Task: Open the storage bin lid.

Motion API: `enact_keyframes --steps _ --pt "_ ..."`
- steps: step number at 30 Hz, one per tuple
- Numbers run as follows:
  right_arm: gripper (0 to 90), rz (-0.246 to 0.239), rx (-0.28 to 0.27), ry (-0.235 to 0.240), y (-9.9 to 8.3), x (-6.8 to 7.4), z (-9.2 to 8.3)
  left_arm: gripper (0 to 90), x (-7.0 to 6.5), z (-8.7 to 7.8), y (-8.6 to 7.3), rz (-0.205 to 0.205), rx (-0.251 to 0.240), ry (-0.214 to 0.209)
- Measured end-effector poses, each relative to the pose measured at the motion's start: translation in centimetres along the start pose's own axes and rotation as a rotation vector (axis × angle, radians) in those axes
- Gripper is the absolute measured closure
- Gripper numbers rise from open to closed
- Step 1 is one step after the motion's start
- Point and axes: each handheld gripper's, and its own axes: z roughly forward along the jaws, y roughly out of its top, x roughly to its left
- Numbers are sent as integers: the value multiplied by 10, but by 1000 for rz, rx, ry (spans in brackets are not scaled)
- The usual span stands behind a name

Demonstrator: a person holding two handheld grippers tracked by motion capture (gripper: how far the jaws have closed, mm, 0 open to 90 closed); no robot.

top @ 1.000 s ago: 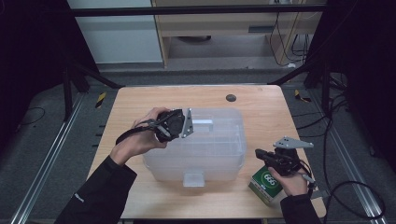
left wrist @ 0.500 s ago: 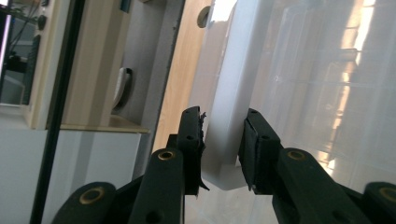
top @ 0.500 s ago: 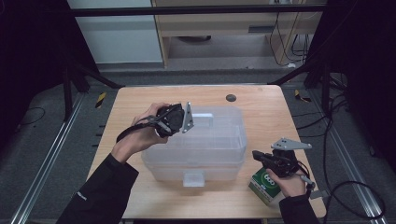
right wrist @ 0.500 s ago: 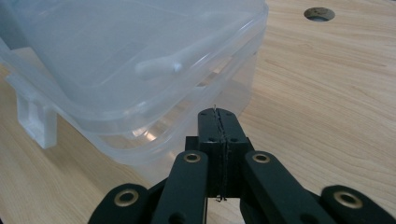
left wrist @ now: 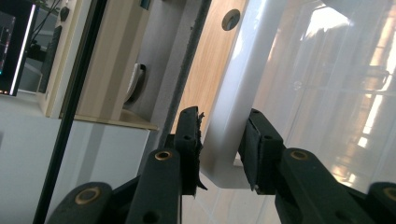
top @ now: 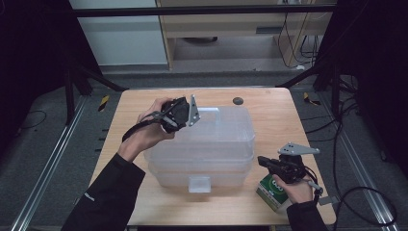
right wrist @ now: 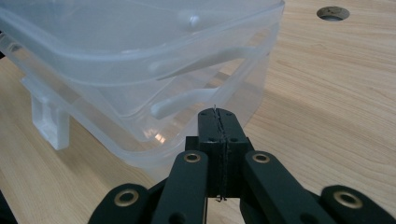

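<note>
a: handle (left wrist: pixel 233 107) of the clear storage box (top: pixel 202 149) sits right between the left gripper (left wrist: pixel 223 140) jaws in the left gripper view. they've just been easing apart, and there's a sliver of gap on each side of the bar, so i'd call that let go, not clamped.

b: which way does the bar run?

a: away from the gripper, up toward the far edge of the table (top: pixel 269 103), roughly along the jaws' line of sight. the jaws straddle its near corner, so backing straight off should clear it, i'd guess.

b: and the right one?

a: right gripper (top: pixel 269 162) is clenched flat on nothing, parked off the box's right end just above a green carton (top: pixel 270 190). left hand (top: pixel 149 130) is clearly the nearer one to the handle on top. box sits mid-table, lid on, front latch (top: pixel 199 184) facing the person.
</note>
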Motion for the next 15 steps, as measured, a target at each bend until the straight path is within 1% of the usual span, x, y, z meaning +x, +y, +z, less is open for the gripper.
enact_keyframes --steps 2,6,8,11,12,13,15 --pt "899 -2 -4 3 0 1 0 688 1 1 0 -6 -1 2" --pt "900 -5 -26 17 1 3 1 683 9 5 0 -35 -6 -1" --pt "900 -10 -36 18 2 5 2 683 10 6 0 -37 -5 0" --pt "900 -9 -60 34 5 8 3 681 13 8 0 -49 -5 -2" --pt "900 -9 -60 34 5 8 3 679 13 8 0 -49 -5 -2" --pt "900 -6 -80 44 7 10 2 679 14 8 0 -54 -6 -7" --pt "900 -2 -101 57 9 11 2 676 15 9 0 -60 -8 -16"
